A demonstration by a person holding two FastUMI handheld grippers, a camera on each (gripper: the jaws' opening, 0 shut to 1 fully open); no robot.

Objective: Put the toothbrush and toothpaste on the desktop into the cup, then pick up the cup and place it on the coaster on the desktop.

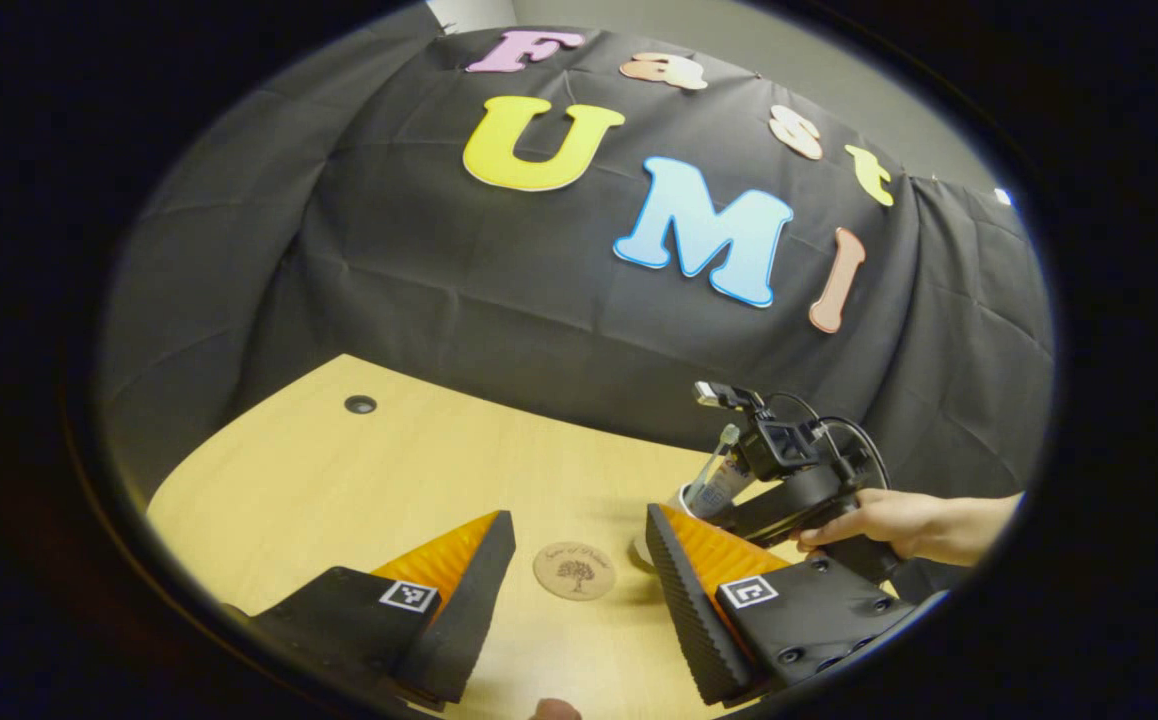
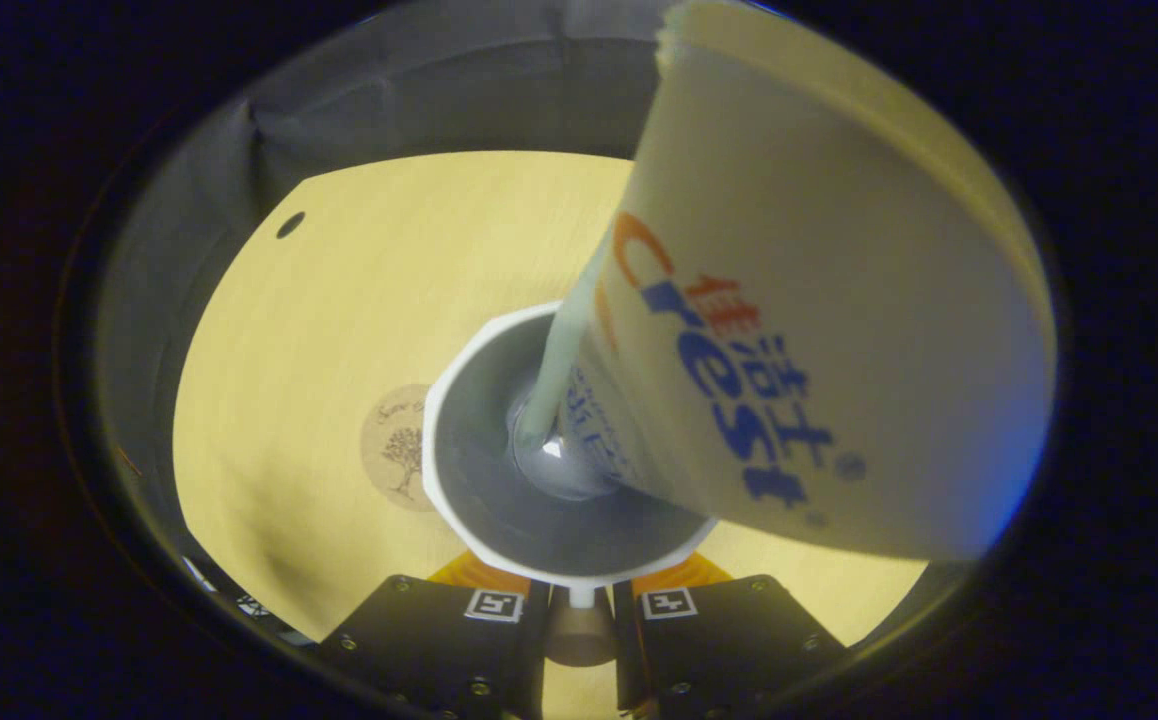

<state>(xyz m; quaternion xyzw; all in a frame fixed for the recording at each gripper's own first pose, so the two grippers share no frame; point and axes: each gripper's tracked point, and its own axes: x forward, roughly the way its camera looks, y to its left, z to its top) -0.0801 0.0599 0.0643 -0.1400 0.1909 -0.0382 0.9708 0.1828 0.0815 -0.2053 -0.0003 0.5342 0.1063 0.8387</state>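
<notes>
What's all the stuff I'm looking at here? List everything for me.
Cup: one, white, gripped at its rim above the desk.
Toothpaste: one, white tube, standing in the cup.
Toothbrush: one, pale green handle, in the cup beside the tube.
Coaster: one, round, brown, flat on the desk left of the cup.
Desk: one, light wood, with a small dark hole.
Left gripper: open, hovering near the coaster.
Right gripper: shut on the cup's rim.
Hand: one, holding the right gripper.
</notes>
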